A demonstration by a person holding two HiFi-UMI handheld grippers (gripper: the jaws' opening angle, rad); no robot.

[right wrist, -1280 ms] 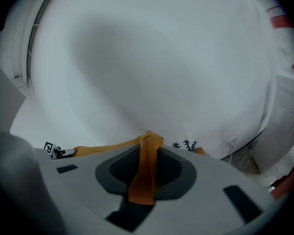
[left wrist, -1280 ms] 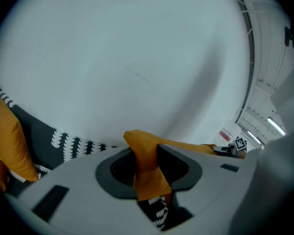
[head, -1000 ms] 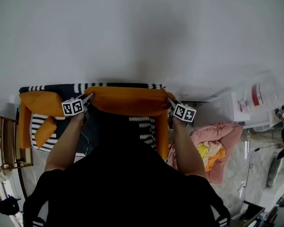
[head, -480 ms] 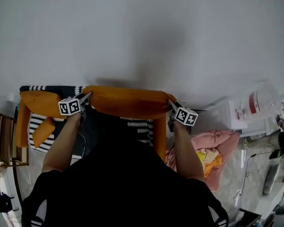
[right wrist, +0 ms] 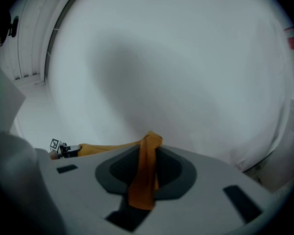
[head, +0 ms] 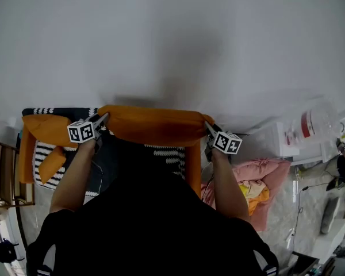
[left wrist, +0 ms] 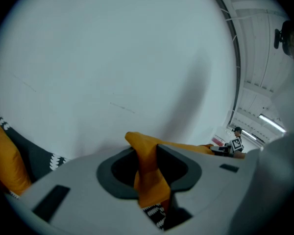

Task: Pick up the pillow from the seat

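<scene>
Pillow point(head: 155, 125), orange, held up above the seat point(head: 45, 152) and stretched level between both grippers, in front of the white wall point(head: 172, 39). Contact with the seat's back not determinable from the head view.

Left gripper point(head: 103, 119) clenched on the pillow's left corner. In the left gripper view, a fold of orange fabric pinched between the jaws, with a scrap of black-and-white pattern showing beneath it.

Right gripper point(head: 207, 126) clamped likewise on the right corner. In the right gripper view, a narrow orange fold gripped between the jaws and standing up past their tips.

Seat below, covered in black-and-white patterned cloth, with an orange armrest point(head: 26, 157) on its left. Small orange cushion point(head: 52, 163) lying on the seat's left part. Pink bedding point(head: 259, 180) heaped on the floor right of the seat. White plastic container point(head: 310, 122) with a red label beyond it, near the wall.
</scene>
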